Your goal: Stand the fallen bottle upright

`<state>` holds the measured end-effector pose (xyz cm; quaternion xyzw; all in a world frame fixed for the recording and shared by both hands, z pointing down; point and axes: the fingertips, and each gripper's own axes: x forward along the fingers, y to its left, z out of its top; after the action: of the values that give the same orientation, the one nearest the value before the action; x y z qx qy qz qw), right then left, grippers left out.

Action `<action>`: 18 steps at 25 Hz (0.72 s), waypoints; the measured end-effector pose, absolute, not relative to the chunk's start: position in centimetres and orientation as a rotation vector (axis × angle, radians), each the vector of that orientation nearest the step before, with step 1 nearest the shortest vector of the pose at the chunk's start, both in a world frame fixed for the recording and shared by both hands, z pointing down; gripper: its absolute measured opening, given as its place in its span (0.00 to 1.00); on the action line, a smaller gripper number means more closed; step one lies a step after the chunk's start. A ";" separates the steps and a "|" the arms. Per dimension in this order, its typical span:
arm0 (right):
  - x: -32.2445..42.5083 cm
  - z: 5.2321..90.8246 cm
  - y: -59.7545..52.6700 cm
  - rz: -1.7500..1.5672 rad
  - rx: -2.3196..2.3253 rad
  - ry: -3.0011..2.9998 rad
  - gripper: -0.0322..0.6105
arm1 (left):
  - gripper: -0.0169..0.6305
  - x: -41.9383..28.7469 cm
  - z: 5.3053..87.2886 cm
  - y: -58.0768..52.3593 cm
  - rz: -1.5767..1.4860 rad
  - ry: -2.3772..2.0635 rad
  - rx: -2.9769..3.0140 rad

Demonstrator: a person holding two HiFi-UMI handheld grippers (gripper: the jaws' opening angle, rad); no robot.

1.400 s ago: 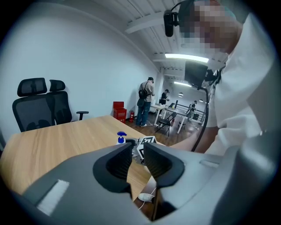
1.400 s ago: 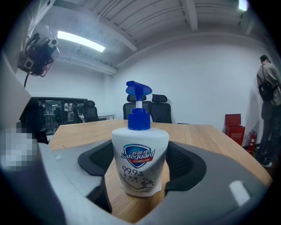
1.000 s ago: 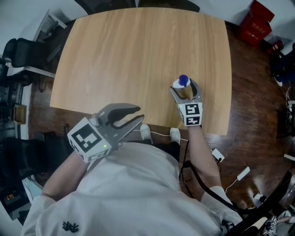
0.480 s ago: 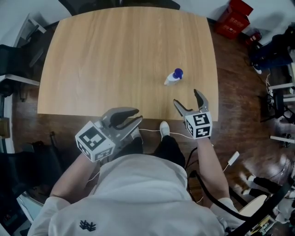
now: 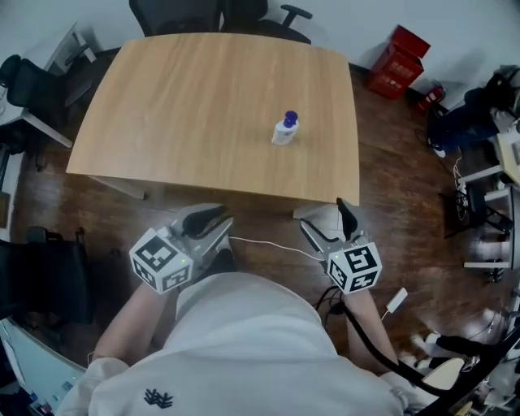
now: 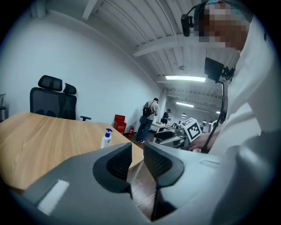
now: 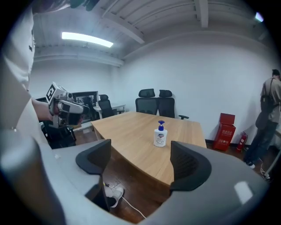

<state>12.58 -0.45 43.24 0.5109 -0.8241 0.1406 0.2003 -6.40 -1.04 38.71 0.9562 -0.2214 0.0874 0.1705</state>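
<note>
A small white pump bottle (image 5: 285, 128) with a blue cap stands upright on the wooden table (image 5: 187, 114), toward its right side. It shows in the right gripper view as the bottle (image 7: 160, 134) and far off in the left gripper view as the bottle (image 6: 106, 138). My right gripper (image 5: 327, 224) is open and empty, off the table's near edge and well short of the bottle. My left gripper (image 5: 209, 225) hangs below the near edge, its jaws nearly together with nothing between them.
Black office chairs (image 5: 219, 15) stand at the table's far side. A red box (image 5: 397, 59) sits on the floor beyond the right corner. A white cable (image 5: 268, 244) runs across the dark wood floor. People stand far off in the left gripper view.
The right gripper let go of the bottle, which now stands upright alone. Both grippers have drawn back from the table toward my body, and the view has pulled away.
</note>
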 end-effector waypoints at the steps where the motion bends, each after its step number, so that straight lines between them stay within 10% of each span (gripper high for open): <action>1: 12.7 43.1 1.1 0.383 1.403 -2.308 0.70 | 0.15 -6.0 38.7 0.5 0.237 -0.639 2.712; 18: 13.6 37.3 18.3 0.228 1.693 -2.279 0.66 | 0.15 -1.9 34.4 12.9 0.161 -0.354 2.992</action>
<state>13.58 18.31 37.33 0.5880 -0.7916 0.0791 0.1461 -1.90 12.91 34.40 0.9897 -0.1171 0.0531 0.0623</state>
